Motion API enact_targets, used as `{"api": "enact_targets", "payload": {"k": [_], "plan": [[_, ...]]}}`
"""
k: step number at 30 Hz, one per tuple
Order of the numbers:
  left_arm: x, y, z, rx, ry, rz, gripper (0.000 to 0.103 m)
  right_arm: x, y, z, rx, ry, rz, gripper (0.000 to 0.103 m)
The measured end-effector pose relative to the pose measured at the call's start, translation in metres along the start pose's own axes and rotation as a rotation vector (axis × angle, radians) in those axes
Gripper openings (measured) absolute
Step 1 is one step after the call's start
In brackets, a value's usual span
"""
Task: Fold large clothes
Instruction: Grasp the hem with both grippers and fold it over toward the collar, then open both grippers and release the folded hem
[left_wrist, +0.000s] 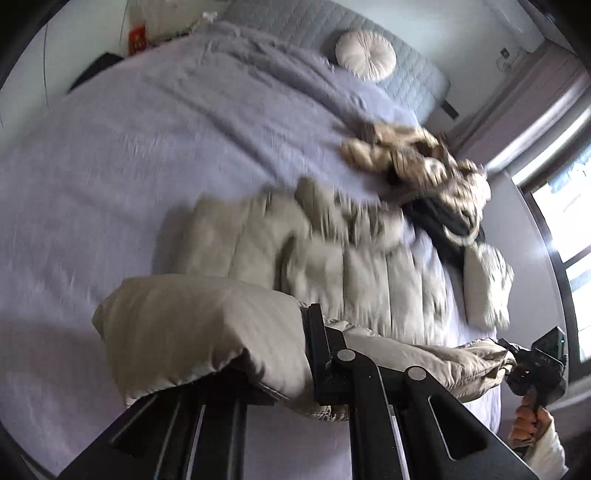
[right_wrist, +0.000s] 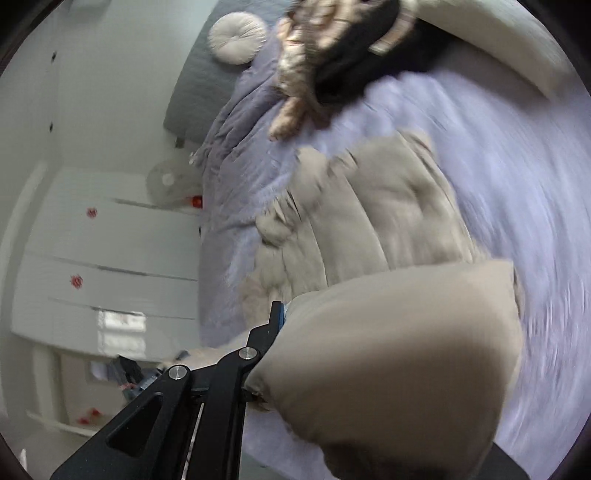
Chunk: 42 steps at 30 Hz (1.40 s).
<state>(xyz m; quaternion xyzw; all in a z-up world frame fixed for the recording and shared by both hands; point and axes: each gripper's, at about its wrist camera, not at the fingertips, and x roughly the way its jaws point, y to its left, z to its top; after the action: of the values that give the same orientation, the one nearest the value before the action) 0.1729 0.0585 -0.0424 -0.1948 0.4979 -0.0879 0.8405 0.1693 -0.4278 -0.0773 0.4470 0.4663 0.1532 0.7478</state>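
A beige quilted puffer coat (left_wrist: 332, 251) lies spread on a lilac bed (left_wrist: 129, 166), its fur-trimmed hood (left_wrist: 417, 158) toward the headboard. My left gripper (left_wrist: 295, 354) is shut on the coat's hem, and the padded fabric bulges over the fingers. My right gripper (left_wrist: 517, 362) shows at the right edge, shut on the same hem further along. In the right wrist view the coat (right_wrist: 369, 221) lies on the bed (right_wrist: 517, 184), and my right gripper (right_wrist: 295, 332) is shut on a thick fold of it that hides one finger.
A round white cushion (left_wrist: 365, 55) leans on the grey headboard (left_wrist: 406, 74). A window (left_wrist: 565, 221) is at the right. White drawers (right_wrist: 110, 258) and a fan (right_wrist: 166, 181) stand beside the bed.
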Motion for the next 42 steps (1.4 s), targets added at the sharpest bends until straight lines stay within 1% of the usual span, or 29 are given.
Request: {"api": "enact_targets", "payload": {"k": [1,3,6,8,10,13,15,19,20,23,25,26,27,28,29,30,31,32,33,34,35,36,37,38,40,41,42], "plan": [[0.008,-0.002,0.011,0.001,-0.013,0.016,0.013,0.011,0.006,0.019,-0.020,0.007,-0.016,0.009],[0.032,-0.004,0.033,0.006,-0.017,0.073,0.013,0.037,0.006,0.050,-0.018,0.025,-0.048,0.009],[0.075,0.000,0.057,0.035,0.027,0.142,0.013,0.078,-0.004,0.080,0.005,0.050,-0.107,0.009],[0.100,0.004,0.066,0.049,0.064,0.168,0.013,0.097,-0.015,0.092,0.025,0.057,-0.135,0.009],[0.124,0.012,0.074,0.057,0.109,0.171,0.013,0.115,-0.023,0.099,0.048,0.056,-0.160,0.009],[0.143,0.016,0.080,0.075,0.185,0.175,0.014,0.125,-0.034,0.102,0.082,0.049,-0.182,0.009],[0.141,0.011,0.079,0.102,0.209,0.179,0.015,0.129,-0.034,0.101,0.084,0.046,-0.193,0.009],[0.126,-0.003,0.078,0.194,0.217,0.166,0.019,0.138,-0.034,0.106,0.082,0.037,-0.227,0.009],[0.123,-0.004,0.078,0.203,0.221,0.160,0.021,0.139,-0.035,0.106,0.087,0.038,-0.234,0.009],[0.116,-0.007,0.077,0.240,0.240,0.144,0.022,0.144,-0.035,0.108,0.095,0.048,-0.254,0.009],[0.114,-0.008,0.075,0.256,0.257,0.132,0.026,0.148,-0.037,0.110,0.102,0.054,-0.272,0.009],[0.113,-0.009,0.074,0.257,0.270,0.118,0.030,0.149,-0.038,0.110,0.109,0.057,-0.281,0.009],[0.111,-0.009,0.074,0.253,0.278,0.101,0.047,0.151,-0.040,0.111,0.121,0.058,-0.289,0.009],[0.108,-0.009,0.073,0.248,0.275,0.082,0.061,0.152,-0.043,0.111,0.140,0.062,-0.296,0.010],[0.103,-0.010,0.073,0.243,0.257,0.076,0.091,0.154,-0.046,0.112,0.159,0.064,-0.294,0.010],[0.099,-0.010,0.074,0.243,0.232,0.086,0.103,0.155,-0.049,0.112,0.173,0.063,-0.290,0.011],[0.095,-0.010,0.074,0.248,0.197,0.103,0.103,0.154,-0.049,0.112,0.177,0.063,-0.288,0.014],[0.093,-0.010,0.074,0.252,0.181,0.118,0.103,0.155,-0.048,0.112,0.172,0.066,-0.284,0.017],[0.092,-0.009,0.075,0.257,0.152,0.153,0.103,0.154,-0.044,0.112,0.159,0.071,-0.284,0.025],[0.091,-0.009,0.074,0.264,0.125,0.188,0.103,0.153,-0.041,0.112,0.149,0.073,-0.285,0.037],[0.091,-0.009,0.074,0.272,0.105,0.221,0.103,0.150,-0.035,0.112,0.130,0.071,-0.285,0.045],[0.092,-0.009,0.074,0.280,0.081,0.267,0.103,0.144,-0.026,0.112,0.100,0.062,-0.283,0.065],[0.094,-0.009,0.074,0.281,0.065,0.294,0.103,0.139,-0.017,0.111,0.068,0.050,-0.279,0.077],[0.095,-0.007,0.075,0.278,0.060,0.296,0.103,0.129,-0.004,0.109,0.018,0.031,-0.278,0.078],[0.100,-0.006,0.075,0.281,0.057,0.273,0.084,0.111,0.016,0.102,-0.066,0.003,-0.278,0.078],[0.107,-0.006,0.073,0.294,0.076,0.271,0.069,0.102,0.025,0.096,-0.110,-0.007,-0.272,0.077],[0.114,-0.005,0.071,0.306,0.088,0.280,0.058,0.097,0.031,0.089,-0.157,-0.009,-0.277,0.065]]}}
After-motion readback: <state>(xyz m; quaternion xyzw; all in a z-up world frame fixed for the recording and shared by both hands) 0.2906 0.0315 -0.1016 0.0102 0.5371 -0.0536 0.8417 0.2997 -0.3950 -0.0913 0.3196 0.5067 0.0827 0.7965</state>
